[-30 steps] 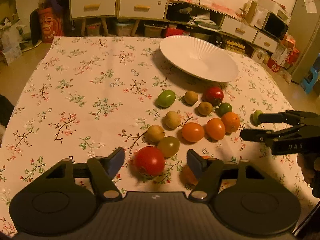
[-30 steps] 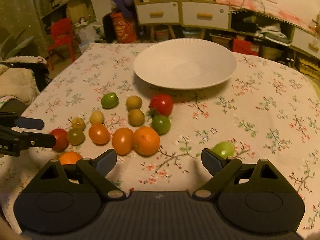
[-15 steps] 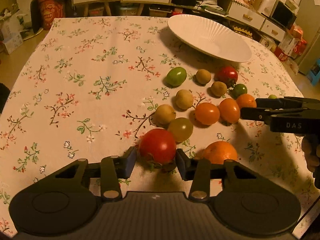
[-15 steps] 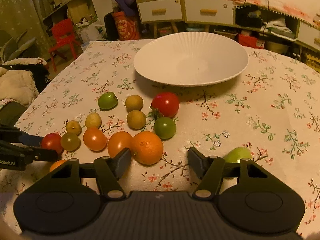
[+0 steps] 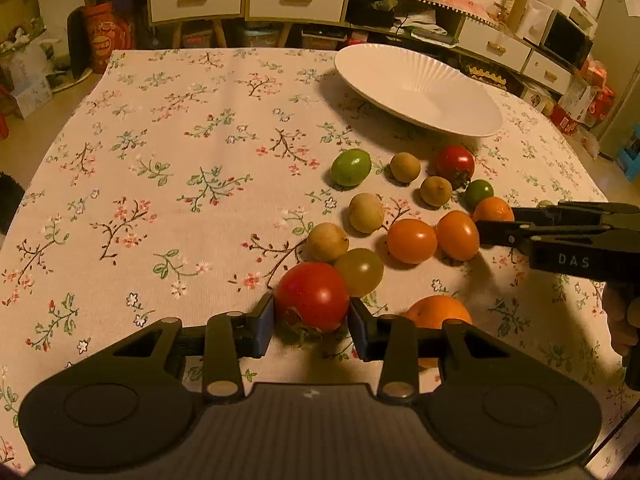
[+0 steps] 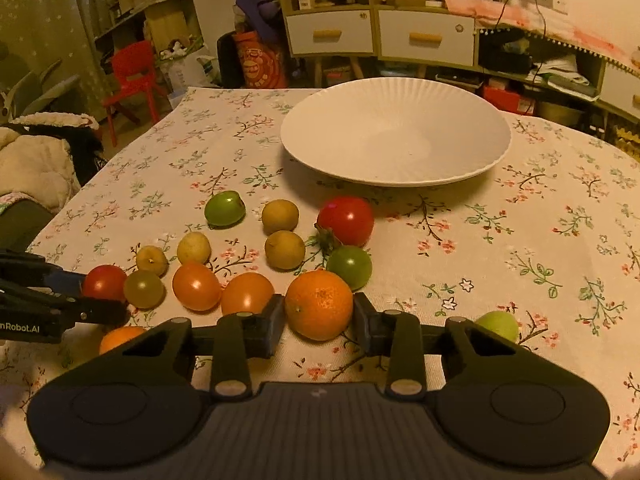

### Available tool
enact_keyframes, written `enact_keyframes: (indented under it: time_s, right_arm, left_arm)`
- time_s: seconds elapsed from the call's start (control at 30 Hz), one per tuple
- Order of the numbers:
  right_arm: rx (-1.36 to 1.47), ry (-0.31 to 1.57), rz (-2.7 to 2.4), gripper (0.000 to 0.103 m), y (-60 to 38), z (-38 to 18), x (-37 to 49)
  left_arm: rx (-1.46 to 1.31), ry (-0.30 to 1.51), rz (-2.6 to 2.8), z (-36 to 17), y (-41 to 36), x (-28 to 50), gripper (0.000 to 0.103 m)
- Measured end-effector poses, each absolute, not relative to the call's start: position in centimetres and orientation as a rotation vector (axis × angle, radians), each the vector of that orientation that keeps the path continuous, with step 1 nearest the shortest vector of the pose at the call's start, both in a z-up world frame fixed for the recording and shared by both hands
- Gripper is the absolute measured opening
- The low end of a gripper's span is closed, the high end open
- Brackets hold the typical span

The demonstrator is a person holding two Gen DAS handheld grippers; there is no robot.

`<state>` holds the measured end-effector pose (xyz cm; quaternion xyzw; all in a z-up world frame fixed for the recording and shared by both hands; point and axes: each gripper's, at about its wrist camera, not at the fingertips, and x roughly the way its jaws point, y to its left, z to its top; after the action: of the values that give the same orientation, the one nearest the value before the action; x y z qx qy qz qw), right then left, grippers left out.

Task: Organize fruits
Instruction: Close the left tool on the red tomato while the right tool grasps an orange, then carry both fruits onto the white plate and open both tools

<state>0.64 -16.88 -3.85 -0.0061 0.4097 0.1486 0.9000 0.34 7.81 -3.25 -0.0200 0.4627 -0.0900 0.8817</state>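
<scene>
Several fruits lie in a cluster on the floral tablecloth (image 5: 160, 184), in front of a white fluted plate (image 5: 360, 76) (image 6: 304, 152) with nothing on it. My left gripper (image 5: 312, 320) is closing, and its pads touch both sides of a red tomato (image 5: 311, 294) at the near end of the cluster. My right gripper (image 6: 319, 316) is closing too, its pads against an orange (image 6: 319, 304). In the left wrist view the right gripper (image 5: 496, 222) reaches in from the right. In the right wrist view the left gripper (image 6: 102, 294) comes in from the left.
A second orange (image 5: 438, 312), two orange tomatoes (image 5: 412, 240), another red tomato (image 6: 347, 220), green and yellowish fruits lie close around both grips. A lone green fruit (image 6: 498, 324) sits to the right. Drawers (image 6: 424, 36) and a red chair (image 6: 132, 76) stand beyond the table.
Both grippers have narrowed from wide open. The left now has the red tomato between its pads, the right has the orange. The fruits have stayed in place.
</scene>
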Motion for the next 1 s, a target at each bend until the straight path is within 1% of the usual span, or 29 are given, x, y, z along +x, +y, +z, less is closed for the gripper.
enact_keyframes:
  time_s: [0.5, 0.87, 1.0]
  right_arm:
    - [0.047, 0.811, 0.284, 0.033, -17.6, -1.8, 1.2]
    - [0.107, 0.801, 0.263, 0.033, -19.7, -0.2, 4.4]
    - [0.119, 0.792, 0.245, 0.033, -20.6, -0.1, 5.9]
  left_arm:
    - [-0.086, 0.894, -0.205, -1.2, 6.5, 1.8, 0.028]
    - [-0.170, 0.845, -0.214, 0.4, 4.5, 5.6, 0.028]
    - [-0.155, 0.809, -0.209, 1.1, 3.6, 7.2, 0.028]
